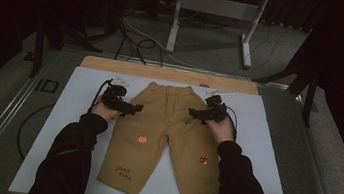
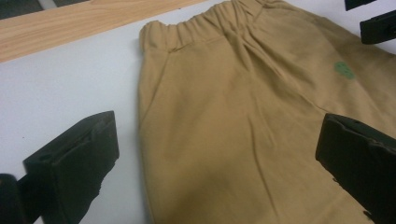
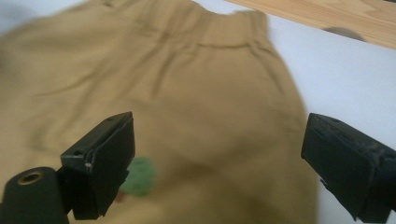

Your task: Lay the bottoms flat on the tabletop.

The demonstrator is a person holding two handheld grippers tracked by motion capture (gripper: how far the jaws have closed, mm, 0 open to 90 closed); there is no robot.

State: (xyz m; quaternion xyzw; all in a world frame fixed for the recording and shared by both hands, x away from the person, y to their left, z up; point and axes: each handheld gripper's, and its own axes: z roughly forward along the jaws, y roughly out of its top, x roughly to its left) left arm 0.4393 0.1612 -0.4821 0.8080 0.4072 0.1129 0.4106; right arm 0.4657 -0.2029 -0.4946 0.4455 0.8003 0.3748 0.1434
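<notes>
sleeves hide the trousers' (image 1: 166, 126) outer leg edges.

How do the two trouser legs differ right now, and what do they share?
The left leg carries an orange patch and dark lettering near its hem; the right leg carries a small red patch and no lettering. The left leg's hem lies slightly nearer the mat's front edge than the right leg's. Both are tan and lie flat, spread apart on the mat.

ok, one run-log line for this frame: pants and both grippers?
pants: flat on white board, waistband far side | left gripper: jaws open, over left hip edge | right gripper: jaws open, over right hip edge | held: nothing
</notes>
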